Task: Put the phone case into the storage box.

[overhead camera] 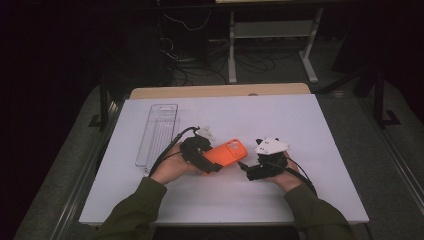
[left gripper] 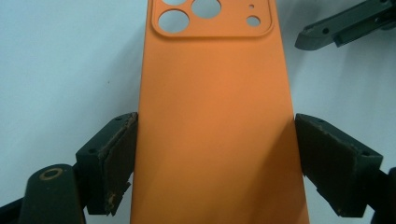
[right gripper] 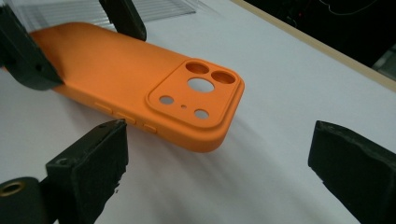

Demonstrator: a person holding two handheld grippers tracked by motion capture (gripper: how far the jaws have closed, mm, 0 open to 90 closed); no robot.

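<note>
orange phone case (overhead camera: 226,152): flat, camera end toward right gripper (overhead camera: 248,169) | left gripper (overhead camera: 209,165): pinching its long sides | right gripper: spread, apparently touching nothing

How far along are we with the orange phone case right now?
Done: the left gripper is clamped across the orange phone case, back side up on the white table. In hand: the right gripper sits open just short of the case's camera end. Left: apparently a second grip there; the clear tray lies apart.
</note>
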